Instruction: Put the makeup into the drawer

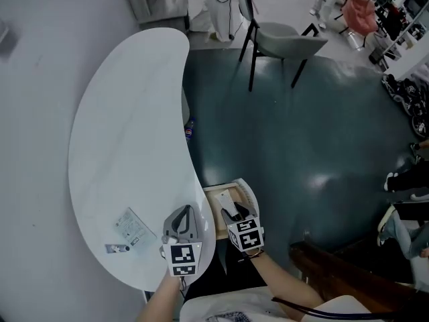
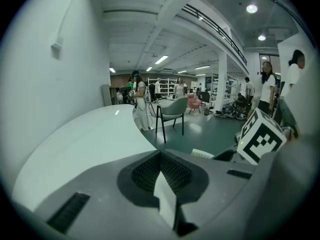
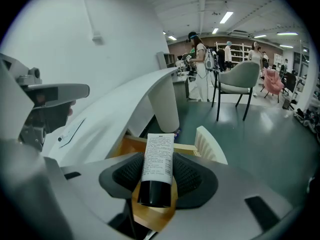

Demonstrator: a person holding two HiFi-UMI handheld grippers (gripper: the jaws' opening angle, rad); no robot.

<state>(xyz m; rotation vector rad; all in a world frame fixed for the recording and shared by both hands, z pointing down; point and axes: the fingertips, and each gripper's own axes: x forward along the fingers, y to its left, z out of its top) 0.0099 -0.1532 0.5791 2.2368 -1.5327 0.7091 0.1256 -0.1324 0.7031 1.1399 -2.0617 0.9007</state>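
In the right gripper view, my right gripper [image 3: 159,174] is shut on a white makeup tube [image 3: 159,160] with a black cap, print side up. It hangs over the open drawer [image 3: 129,148], whose wooden inside shows beneath the jaws. From the head view the drawer [image 1: 213,219] sticks out from under the white table [image 1: 127,133], with the right gripper [image 1: 232,211] above it. My left gripper [image 1: 182,215] is over the table's near edge. Its jaws are shut on a thin white sachet [image 2: 166,199], seen edge-on. A flat packet [image 1: 132,226] and a small tube [image 1: 116,248] lie on the table to its left.
The drawer's white curved front [image 3: 211,145] faces the dark green floor. A white table leg [image 3: 165,104] stands behind the drawer. A grey chair [image 1: 287,40] is farther out, a small blue thing [image 1: 190,130] lies on the floor, and people's legs [image 1: 404,182] are at the right.
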